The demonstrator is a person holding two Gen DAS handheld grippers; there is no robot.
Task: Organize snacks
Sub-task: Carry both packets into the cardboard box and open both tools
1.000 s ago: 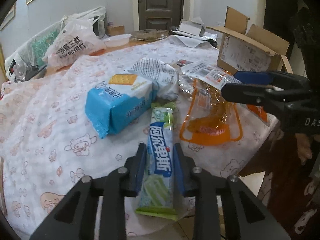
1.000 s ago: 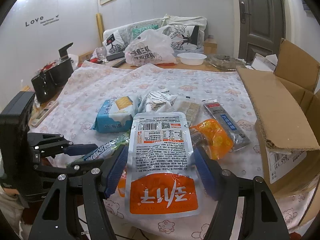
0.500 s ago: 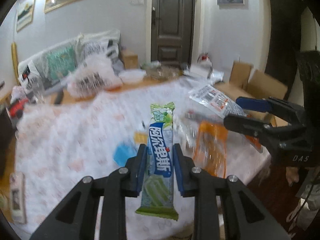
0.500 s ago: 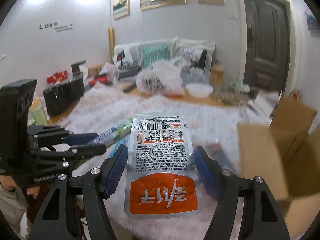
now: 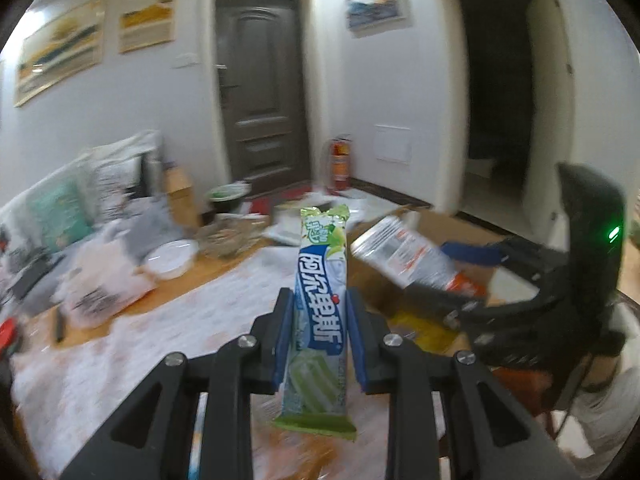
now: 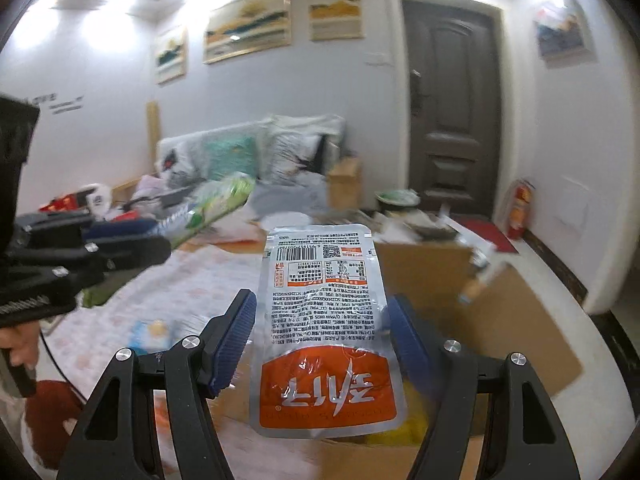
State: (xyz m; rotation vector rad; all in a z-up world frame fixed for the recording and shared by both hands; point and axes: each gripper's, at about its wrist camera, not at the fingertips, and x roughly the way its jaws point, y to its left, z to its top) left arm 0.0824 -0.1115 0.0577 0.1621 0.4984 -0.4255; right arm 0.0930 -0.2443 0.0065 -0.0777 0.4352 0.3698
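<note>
Left wrist view shows the left gripper [image 5: 320,336] pinching a long green-and-blue candy stick pack [image 5: 320,304] by its two long edges, blue pads pressed against the wrapper on either side. The pack stands up from between the fingers, its crimped green top toward the far wall and its lower end hanging out below the pads, clear of the table [image 5: 120,356] with its patterned cloth. Off to the right in the same view, the right gripper [image 5: 460,276] carries a silver pouch [image 5: 404,256] above an open cardboard box [image 5: 448,232] at the table's right side. From the right wrist view, the right gripper [image 6: 324,316] has its blue pads set at the two side edges of that silver pouch [image 6: 324,312], which has an orange band at its near end and a barcode at its far end; the pouch is held flat between the fingers, off the table, over the brown cardboard box [image 6: 500,320]. At the left edge of this view the left gripper [image 6: 152,236] appears with the candy stick pack [image 6: 212,204] sticking out from it, and a hand [image 6: 20,354] grips its handle. Blurred snack packets lie on the cloth below.
</note>
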